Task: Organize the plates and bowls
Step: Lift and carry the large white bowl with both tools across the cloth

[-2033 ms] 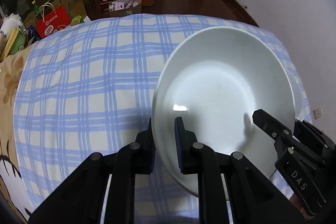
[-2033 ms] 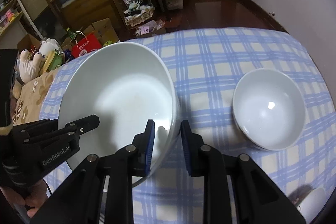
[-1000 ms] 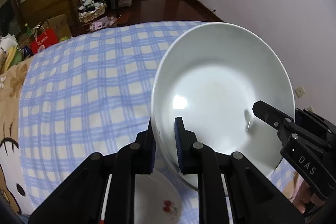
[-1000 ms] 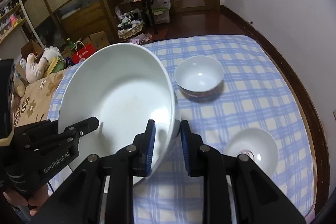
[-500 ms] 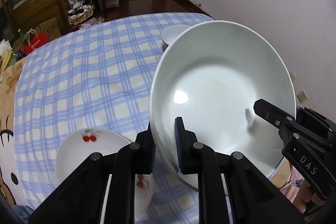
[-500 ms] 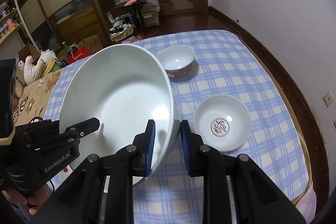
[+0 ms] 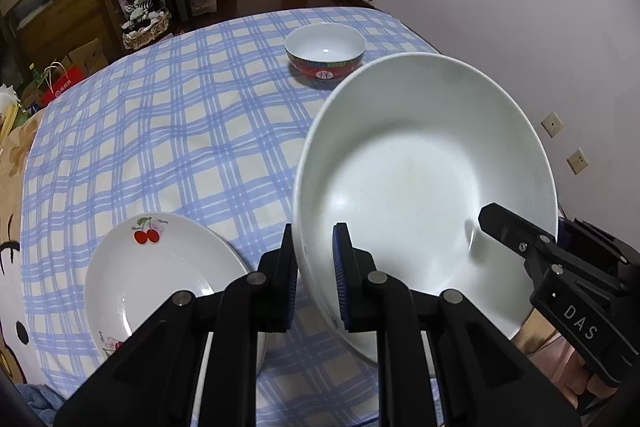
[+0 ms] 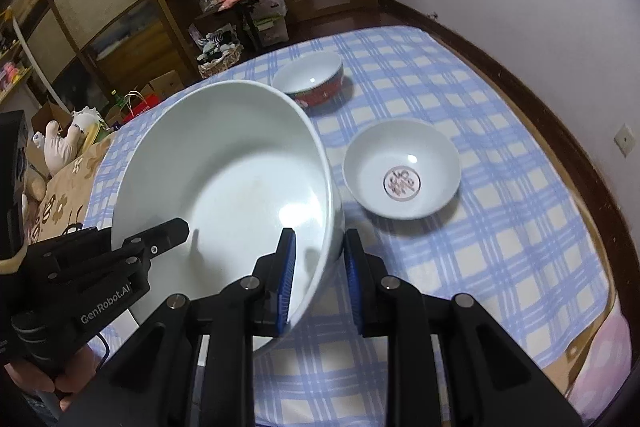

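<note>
Lettering "DAS" marks right gripper [image 7: 496, 223], "GenRobot.AI" left gripper [image 8: 176, 227].

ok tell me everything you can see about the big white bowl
The big white bowl is plain, glossy, ceramic-looking, wide, shallow and empty. It is held above the blue checked cloth, tilted. The left gripper and right gripper each pinch its rim on opposite sides, one finger inside and one outside.
</note>
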Demonstrator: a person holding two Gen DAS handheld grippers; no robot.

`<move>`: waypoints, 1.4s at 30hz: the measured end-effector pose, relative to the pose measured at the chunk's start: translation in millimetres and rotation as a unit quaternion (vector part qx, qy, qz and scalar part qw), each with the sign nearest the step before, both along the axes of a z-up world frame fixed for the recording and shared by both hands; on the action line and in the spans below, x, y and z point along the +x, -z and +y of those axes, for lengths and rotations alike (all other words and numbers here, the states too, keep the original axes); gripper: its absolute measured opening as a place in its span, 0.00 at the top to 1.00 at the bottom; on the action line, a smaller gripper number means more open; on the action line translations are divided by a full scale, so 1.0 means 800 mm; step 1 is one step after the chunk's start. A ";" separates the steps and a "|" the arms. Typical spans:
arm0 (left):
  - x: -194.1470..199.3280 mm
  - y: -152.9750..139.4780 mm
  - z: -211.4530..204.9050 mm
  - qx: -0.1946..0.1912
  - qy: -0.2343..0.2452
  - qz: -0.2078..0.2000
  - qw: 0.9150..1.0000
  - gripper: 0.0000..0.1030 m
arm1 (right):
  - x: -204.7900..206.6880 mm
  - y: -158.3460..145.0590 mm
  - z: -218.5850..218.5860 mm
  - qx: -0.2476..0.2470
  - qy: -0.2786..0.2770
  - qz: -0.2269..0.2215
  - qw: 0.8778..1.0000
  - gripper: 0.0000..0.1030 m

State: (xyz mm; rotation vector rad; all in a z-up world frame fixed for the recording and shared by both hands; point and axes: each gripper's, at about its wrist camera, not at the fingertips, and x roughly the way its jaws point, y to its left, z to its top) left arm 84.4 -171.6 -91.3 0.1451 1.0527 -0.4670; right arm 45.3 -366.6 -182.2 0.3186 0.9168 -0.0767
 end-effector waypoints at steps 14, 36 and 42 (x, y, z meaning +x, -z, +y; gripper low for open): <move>-0.009 0.047 -0.004 0.012 0.007 0.030 0.999 0.84 | -0.012 0.040 -0.001 0.002 0.015 0.025 1.000 0.75; -0.013 0.109 -0.003 0.044 0.005 0.069 0.997 0.83 | -0.005 0.108 -0.017 0.095 0.053 0.071 0.991 0.75; -0.011 0.109 -0.001 0.039 0.007 0.069 0.997 0.83 | -0.003 0.112 -0.017 0.102 0.053 0.075 0.991 0.75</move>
